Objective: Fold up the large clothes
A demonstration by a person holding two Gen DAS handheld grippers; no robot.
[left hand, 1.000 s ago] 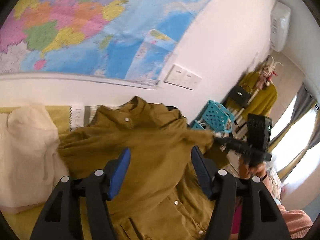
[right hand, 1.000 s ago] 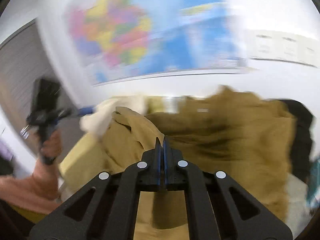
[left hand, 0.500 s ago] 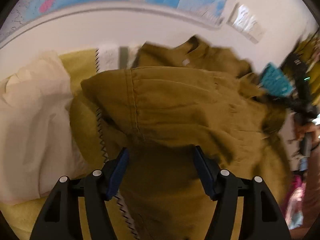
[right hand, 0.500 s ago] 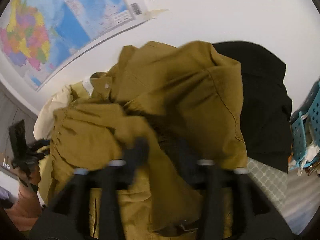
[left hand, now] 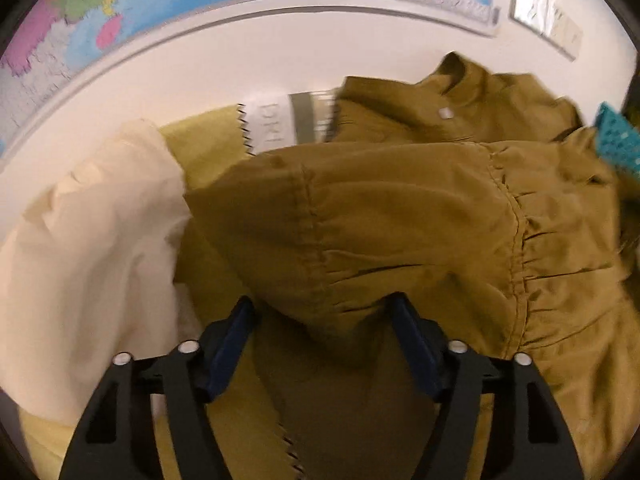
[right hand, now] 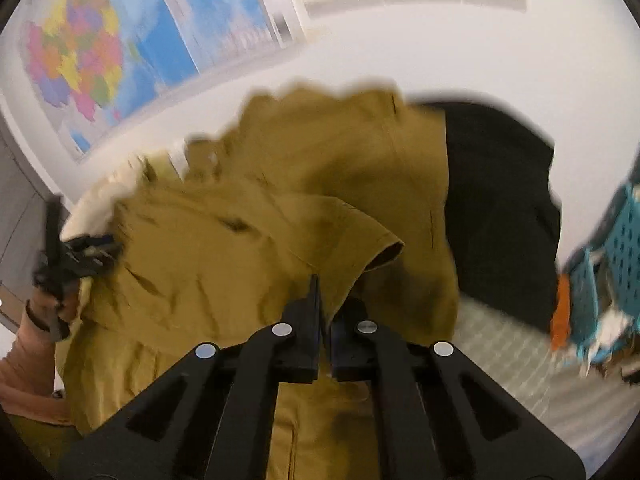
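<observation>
Left tongs [left hand: 320,320] were held apart over the mustard shirt [left hand: 400,220]; right tongs [right hand: 325,312], just closed, were clamped on its fabric. Fold edge should be kept taut and square.

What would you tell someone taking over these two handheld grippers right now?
Left gripper: open, straddling a bunched fold of the mustard jacket, not pinching it.
Right gripper: its jaws have just closed, apparently on the edge of a jacket sleeve.
Jacket: on the yellow cover, collar toward the wall, between a cream garment and a black garment.
Done: one sleeve lies across the front.
Left: probably lay the pinched sleeve over, smooth, then fold the body.
</observation>
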